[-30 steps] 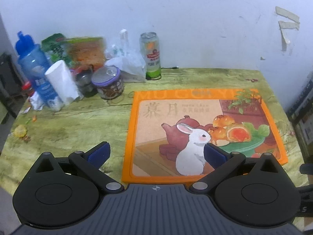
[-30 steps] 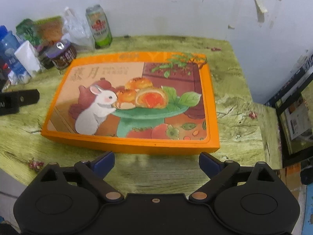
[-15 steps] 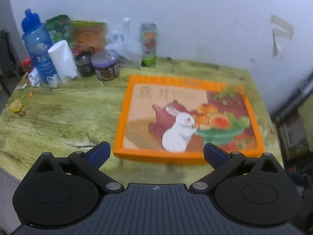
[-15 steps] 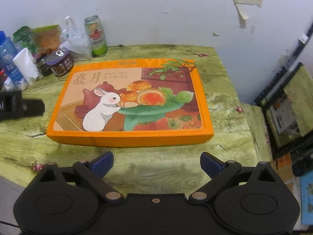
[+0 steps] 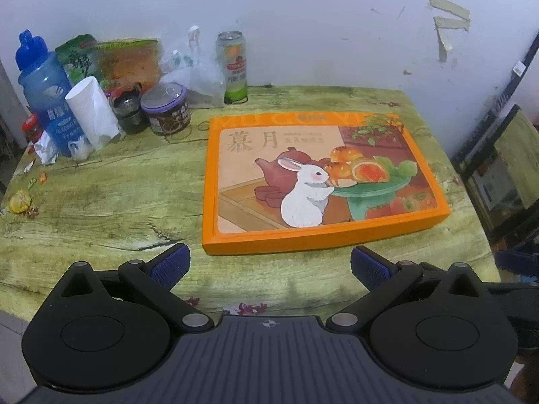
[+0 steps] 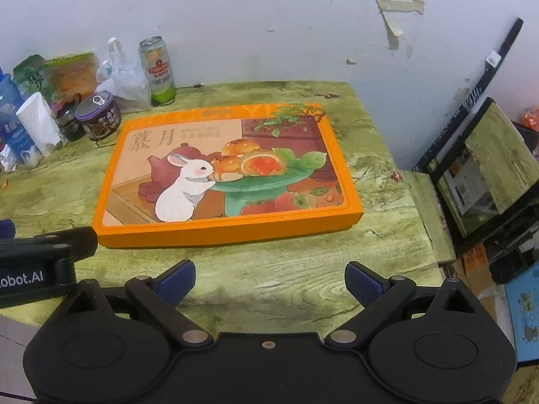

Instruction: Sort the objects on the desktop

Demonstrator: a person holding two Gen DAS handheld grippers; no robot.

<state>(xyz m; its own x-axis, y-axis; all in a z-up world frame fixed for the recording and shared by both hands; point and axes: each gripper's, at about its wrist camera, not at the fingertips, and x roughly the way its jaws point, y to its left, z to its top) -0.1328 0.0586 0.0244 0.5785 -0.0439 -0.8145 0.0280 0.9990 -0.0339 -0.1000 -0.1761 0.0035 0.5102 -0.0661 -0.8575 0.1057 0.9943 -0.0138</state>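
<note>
A flat orange gift box (image 5: 316, 181) (image 6: 225, 171) with a white rabbit picture lies on the green wood-grain table (image 5: 101, 198). Clustered at the back left are a beer can (image 5: 232, 64) (image 6: 158, 67), a purple-lidded tin (image 5: 165, 107) (image 6: 99, 114), a white paper roll (image 5: 91, 111), a blue bottle (image 5: 43, 87), snack bags (image 5: 128, 60) and a clear plastic bag (image 5: 198, 74). My left gripper (image 5: 269, 266) hangs open above the table's near edge, short of the box. Over the near edge, my right gripper (image 6: 269, 279) is open too, with nothing between its fingers.
The left gripper's body (image 6: 40, 259) shows at the left edge of the right wrist view. A white wall (image 5: 303, 17) stands behind the table. A dark framed board and cartons (image 6: 485, 168) stand past the table's right edge. Small scraps (image 5: 20, 202) lie at the far left.
Both grippers have drawn back and up from the orange box, so more of the table's near edge shows. The box and the back-left objects have not moved. Both stay open.
</note>
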